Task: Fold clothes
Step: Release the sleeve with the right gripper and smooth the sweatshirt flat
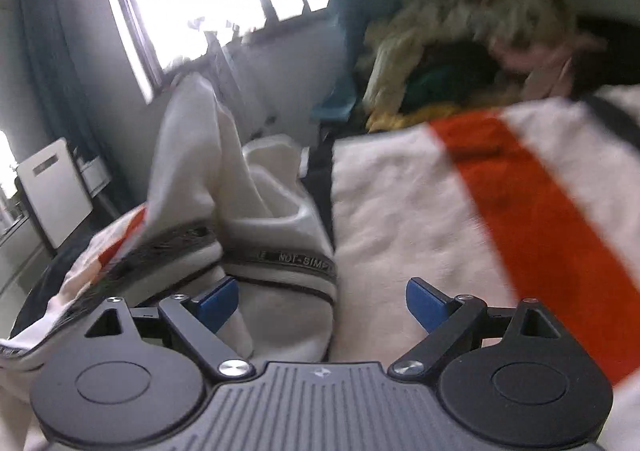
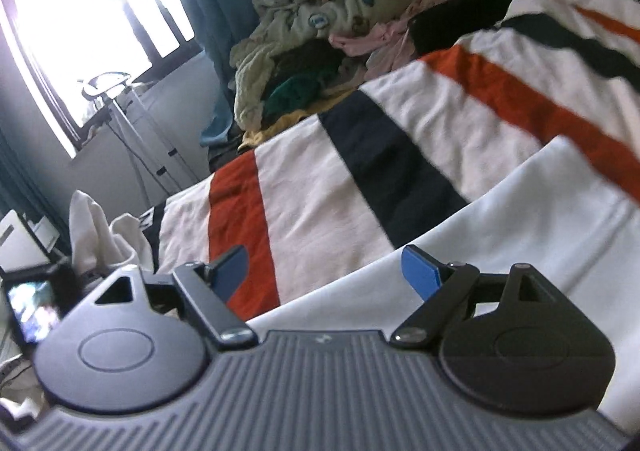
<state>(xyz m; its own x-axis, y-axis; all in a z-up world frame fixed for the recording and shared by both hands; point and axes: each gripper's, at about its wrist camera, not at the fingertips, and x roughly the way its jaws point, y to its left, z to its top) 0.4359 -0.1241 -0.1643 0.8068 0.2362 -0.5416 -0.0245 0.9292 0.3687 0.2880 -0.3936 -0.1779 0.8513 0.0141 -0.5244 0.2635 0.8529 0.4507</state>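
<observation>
A white garment with a dark printed band [image 1: 256, 235] lies bunched on the bed, one part standing up in a peak [image 1: 192, 139]. My left gripper [image 1: 322, 305] is open just above it, blue fingers [image 1: 218, 303] apart and holding nothing. In the right wrist view the same bunched white cloth [image 2: 100, 235] sits far left. A flat white cloth [image 2: 500, 235] lies under my right gripper [image 2: 326, 275], which is open and empty, hovering over the cloth's edge.
A white blanket with orange and dark stripes [image 2: 320, 191] covers the bed. A heap of crumpled clothes [image 2: 328, 23] is piled at the far side. A window [image 2: 92, 19], a metal stand [image 2: 120, 123] and a white appliance [image 1: 56, 191] are at left.
</observation>
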